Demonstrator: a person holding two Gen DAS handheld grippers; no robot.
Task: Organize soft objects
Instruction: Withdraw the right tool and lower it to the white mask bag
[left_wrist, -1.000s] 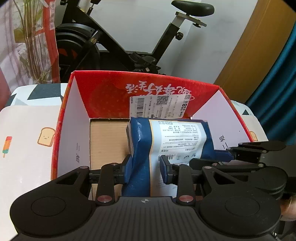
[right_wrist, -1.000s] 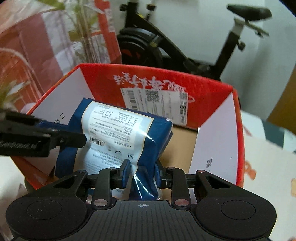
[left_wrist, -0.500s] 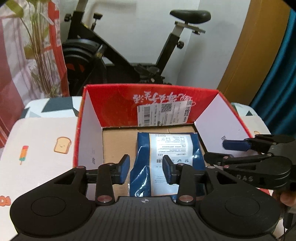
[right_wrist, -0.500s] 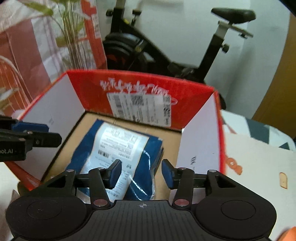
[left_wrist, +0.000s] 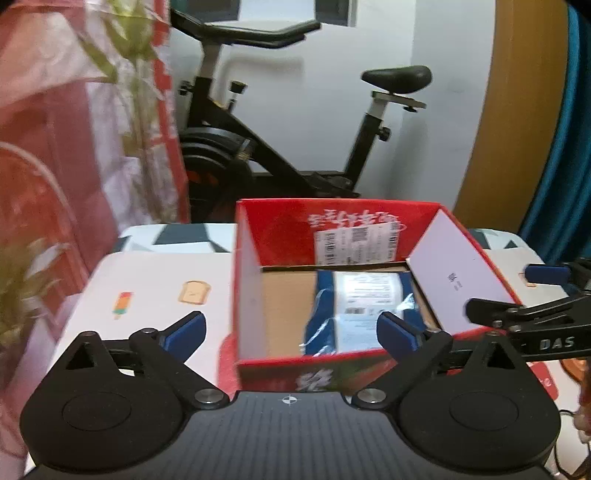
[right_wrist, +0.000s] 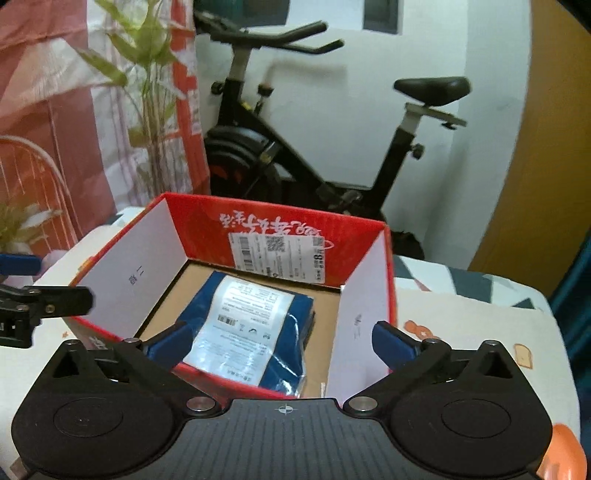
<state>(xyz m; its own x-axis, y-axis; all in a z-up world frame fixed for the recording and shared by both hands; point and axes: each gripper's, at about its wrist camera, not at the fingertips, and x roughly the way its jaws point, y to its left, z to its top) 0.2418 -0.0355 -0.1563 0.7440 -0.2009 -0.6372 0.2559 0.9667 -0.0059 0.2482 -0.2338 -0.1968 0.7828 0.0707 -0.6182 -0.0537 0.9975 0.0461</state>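
A blue soft package (left_wrist: 362, 299) with a white label lies flat on the cardboard floor of the red box (left_wrist: 332, 212), touching neither gripper. My left gripper (left_wrist: 291, 326) hangs above the box's near wall, jaws still opening wide, nothing between the pads. In the right wrist view the same package (right_wrist: 255, 321) rests in the box (right_wrist: 280, 218). My right gripper (right_wrist: 282, 336) hovers over the near rim, jaws opening wide too and holding nothing. Each gripper's fingers show at the edge of the other view, the right one's fingers (left_wrist: 495, 308) and the left one's fingers (right_wrist: 55, 299).
The box stands on a table covered by a white cloth (left_wrist: 155, 280) with toast and ice-lolly prints. Behind it stands a black exercise bike (left_wrist: 280, 155). A plant (right_wrist: 147, 74) and a red-and-white curtain are at the left, a wooden door (left_wrist: 517, 110) at the right.
Both grippers let go of the blue package, which now lies flat on the box floor. Both pulled back and up from the box, and their jaws spread wide.
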